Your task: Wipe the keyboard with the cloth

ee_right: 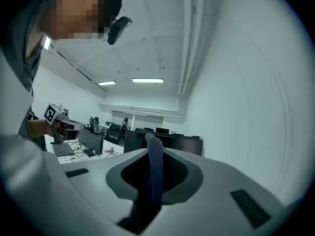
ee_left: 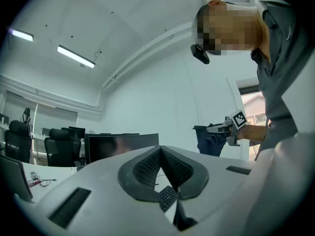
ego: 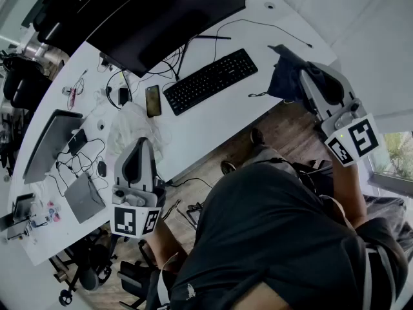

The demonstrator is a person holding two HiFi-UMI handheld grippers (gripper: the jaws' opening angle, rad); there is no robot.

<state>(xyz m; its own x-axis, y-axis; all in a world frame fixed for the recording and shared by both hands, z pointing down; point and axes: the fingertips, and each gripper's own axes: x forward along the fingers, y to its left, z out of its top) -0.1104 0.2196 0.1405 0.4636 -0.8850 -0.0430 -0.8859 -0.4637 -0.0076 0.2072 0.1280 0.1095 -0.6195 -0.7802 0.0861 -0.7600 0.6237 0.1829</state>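
Observation:
The black keyboard (ego: 210, 81) lies on the white desk (ego: 213, 124) in front of the monitor. My right gripper (ego: 288, 52) hovers over the desk's right end, right of the keyboard, shut on a dark blue cloth (ego: 284, 79) that hangs from its jaws. In the right gripper view the cloth (ee_right: 153, 173) runs up between the closed jaws of the right gripper (ee_right: 153, 149). My left gripper (ego: 143, 142) is held near the desk's front edge, left of the keyboard, shut and empty. In the left gripper view its jaws (ee_left: 161, 150) meet at the tip, and a bit of keyboard (ee_left: 168, 196) shows below them.
A large dark monitor (ego: 161, 11) stands behind the keyboard, a phone (ego: 153, 100) lies at its left end. A crumpled plastic bag (ego: 129, 124), cables, a mouse (ego: 101, 168) and a laptop (ego: 51, 141) crowd the desk's left part. Office chairs (ego: 26, 82) stand beyond.

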